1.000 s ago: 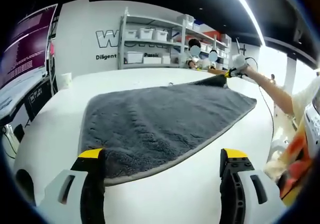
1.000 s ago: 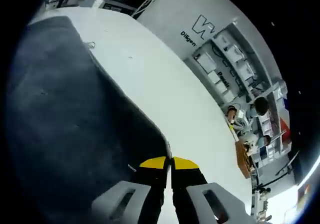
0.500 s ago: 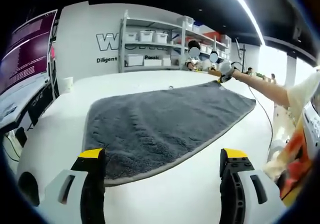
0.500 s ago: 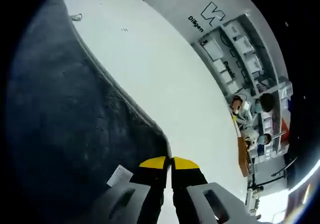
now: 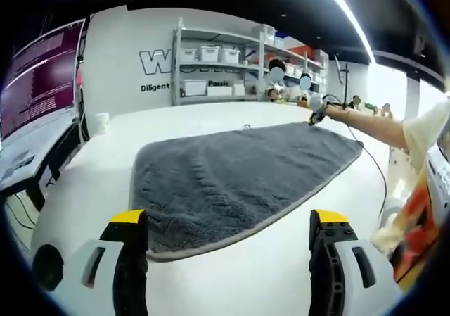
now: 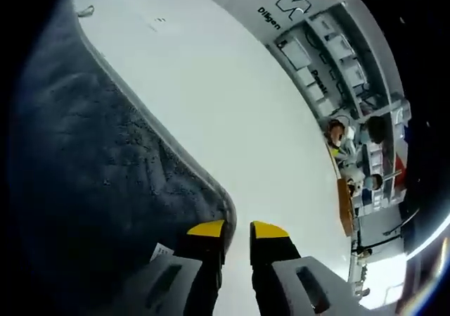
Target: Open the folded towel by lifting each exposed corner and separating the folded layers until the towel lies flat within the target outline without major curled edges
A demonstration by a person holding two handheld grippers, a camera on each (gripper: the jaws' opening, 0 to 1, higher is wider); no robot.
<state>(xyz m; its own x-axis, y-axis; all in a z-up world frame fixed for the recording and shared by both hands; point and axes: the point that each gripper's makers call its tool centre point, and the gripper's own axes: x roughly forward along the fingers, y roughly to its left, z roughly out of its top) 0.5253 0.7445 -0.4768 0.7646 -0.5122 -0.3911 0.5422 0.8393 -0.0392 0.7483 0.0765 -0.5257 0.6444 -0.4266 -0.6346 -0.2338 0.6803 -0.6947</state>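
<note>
Towel (image 5: 239,179), dark grey with a lighter bound hem, lies spread on the white desk (image 5: 91,182). In the left gripper view its near hem runs diagonally between the left tongs (image 5: 228,221), whose yellow-tipped jaws stand wide apart and grasp nothing. The near left corner sits just ahead of the left jaw. Bare desk surface borders the towel on the near side, the left side and the far side.

At the far right corner, the right tongs (image 5: 314,114) sit at the towel's edge, with a person's forearm (image 5: 369,126) reaching in from the right.

In the right gripper view the right tongs (image 6: 238,229) show a narrow gap between the jaws, released, with nothing gripped. The rounded towel (image 6: 91,182) corner lies just beside the left jaw, and a small white label (image 6: 162,251) shows near it. Open desk (image 6: 232,112) extends beyond the hem.

Shelving (image 5: 225,66) against the back wall carries white bins (image 5: 207,53); their contents cannot be told.
</note>
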